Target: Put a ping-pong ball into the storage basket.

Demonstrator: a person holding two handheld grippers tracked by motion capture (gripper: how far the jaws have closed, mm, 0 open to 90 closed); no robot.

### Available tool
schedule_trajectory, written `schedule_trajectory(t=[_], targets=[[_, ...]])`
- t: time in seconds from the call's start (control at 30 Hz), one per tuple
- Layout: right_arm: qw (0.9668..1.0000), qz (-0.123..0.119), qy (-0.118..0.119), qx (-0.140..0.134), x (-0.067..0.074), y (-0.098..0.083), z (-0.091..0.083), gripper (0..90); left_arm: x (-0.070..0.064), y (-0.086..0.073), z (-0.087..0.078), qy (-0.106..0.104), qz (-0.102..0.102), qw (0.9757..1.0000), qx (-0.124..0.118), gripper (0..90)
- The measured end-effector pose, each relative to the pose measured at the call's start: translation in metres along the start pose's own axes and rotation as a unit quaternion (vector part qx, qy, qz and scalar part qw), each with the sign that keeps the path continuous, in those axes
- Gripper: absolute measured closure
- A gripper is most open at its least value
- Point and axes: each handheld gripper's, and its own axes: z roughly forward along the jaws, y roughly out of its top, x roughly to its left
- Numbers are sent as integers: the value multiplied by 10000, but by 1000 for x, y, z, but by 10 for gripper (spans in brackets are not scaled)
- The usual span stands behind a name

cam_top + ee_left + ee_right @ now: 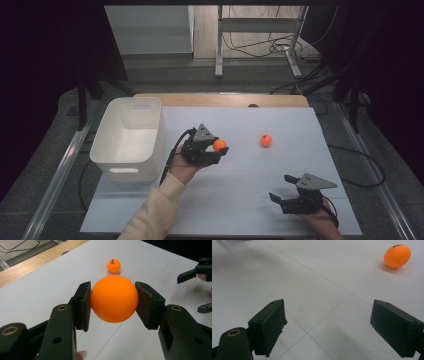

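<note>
left tool (pixel 220 148) clamps orange ball (pixel 219 145) — right tool (pixel 282 189) agape

Loose ball (pixel 113 265): small dark print on top, too small to read; can't tell brand or no.
Same ball, right gripper view (pixel 397 256): dark mark at top edge, unreadable.
Held ball (pixel 114 298): plain orange on the side facing cam.
White bin (pixel 129 137): faint label on far wall, illegible.
</note>
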Motion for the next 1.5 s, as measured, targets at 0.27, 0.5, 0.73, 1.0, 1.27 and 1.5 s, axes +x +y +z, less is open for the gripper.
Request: schedule_trajectory(t=[0.27, 0.5, 0.73, 1.0, 1.27, 1.5], targets=[[10000, -7, -25, 17, 0, 0, 0, 134, 3, 2, -5, 44, -5, 10000, -53, 496], [10000, -12, -14, 16, 0, 0, 0, 134, 5, 3, -9, 45, -32, 9999, -119, 496], [10000, -28, -14, 18, 0, 0, 0, 134, 8, 3, -12, 102, -60, 9998, -153, 496], [10000, -30, -23, 22, 0, 0, 0, 134, 12, 4, -18, 217, -64, 9994, -252, 496], [10000, -46, -28, 33, 0, 0, 0, 135, 16, 3, -20, 292, -77, 9992, -272, 496], [10000, -60, -35, 56, 0, 0, 0, 136, 19, 2, -22, 320, -129, 9990, -288, 496]])
